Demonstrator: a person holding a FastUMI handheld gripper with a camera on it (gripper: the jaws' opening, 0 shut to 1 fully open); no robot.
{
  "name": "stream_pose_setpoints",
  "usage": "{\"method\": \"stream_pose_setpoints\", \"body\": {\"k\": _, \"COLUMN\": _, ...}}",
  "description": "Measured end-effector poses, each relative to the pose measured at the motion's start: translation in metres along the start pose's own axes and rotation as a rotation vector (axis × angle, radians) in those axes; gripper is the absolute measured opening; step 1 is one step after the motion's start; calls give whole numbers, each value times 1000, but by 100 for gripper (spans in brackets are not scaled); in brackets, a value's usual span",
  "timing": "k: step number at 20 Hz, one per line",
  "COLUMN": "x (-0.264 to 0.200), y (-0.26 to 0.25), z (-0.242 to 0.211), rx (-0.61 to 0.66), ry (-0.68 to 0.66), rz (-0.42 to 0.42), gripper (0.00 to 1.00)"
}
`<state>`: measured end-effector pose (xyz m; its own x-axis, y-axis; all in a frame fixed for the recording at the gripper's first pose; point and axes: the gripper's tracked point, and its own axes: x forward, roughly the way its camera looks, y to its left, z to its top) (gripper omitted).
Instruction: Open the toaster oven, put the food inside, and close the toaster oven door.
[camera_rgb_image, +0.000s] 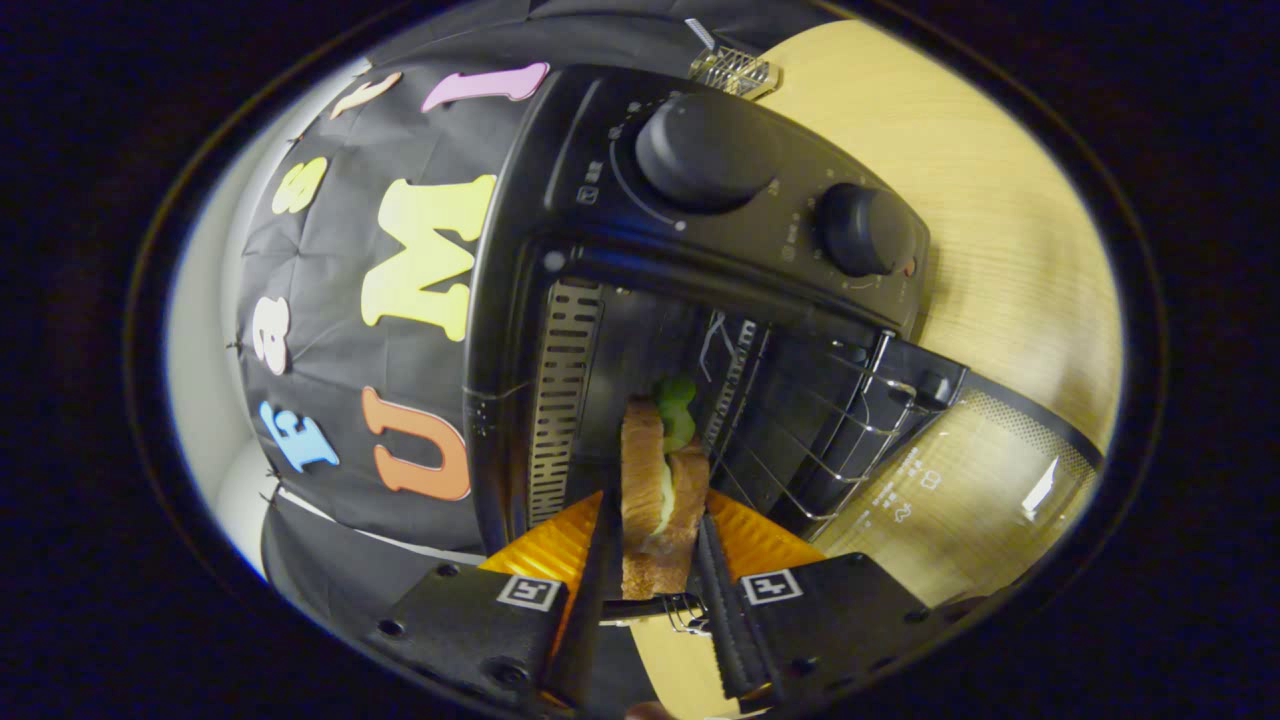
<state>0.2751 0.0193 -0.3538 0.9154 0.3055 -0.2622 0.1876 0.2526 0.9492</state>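
Note:
A black toaster oven with two round knobs stands on a wooden table, seen tilted. Its glass door hangs fully open and the wire rack shows inside the cavity. My gripper is shut on a sandwich of two bread slices with green lettuce sticking out at its far end. Both fingers press on the bread from either side. The sandwich's far end is at the mouth of the cavity, beside the slotted side wall.
The light wooden table stretches past the oven. A small metal wire object lies on it behind the oven. Black booth cloth hangs close behind and beside the oven.

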Motion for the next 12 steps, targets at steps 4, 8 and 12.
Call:
{"method": "stream_pose_setpoints", "body": {"k": 4, "x": -3, "y": -6, "z": -15, "rx": -95, "ry": 87, "rz": -91, "gripper": 86}}
{"method": "stream_pose_setpoints", "body": {"k": 8, "x": -18, "y": -3, "z": -29, "rx": -183, "ry": 139, "rz": -146, "gripper": 100}}
{"method": "stream_pose_setpoints", "body": {"k": 12, "x": -37, "y": -6, "z": -38, "rx": -260, "ry": 181, "rz": -212, "gripper": 100}}
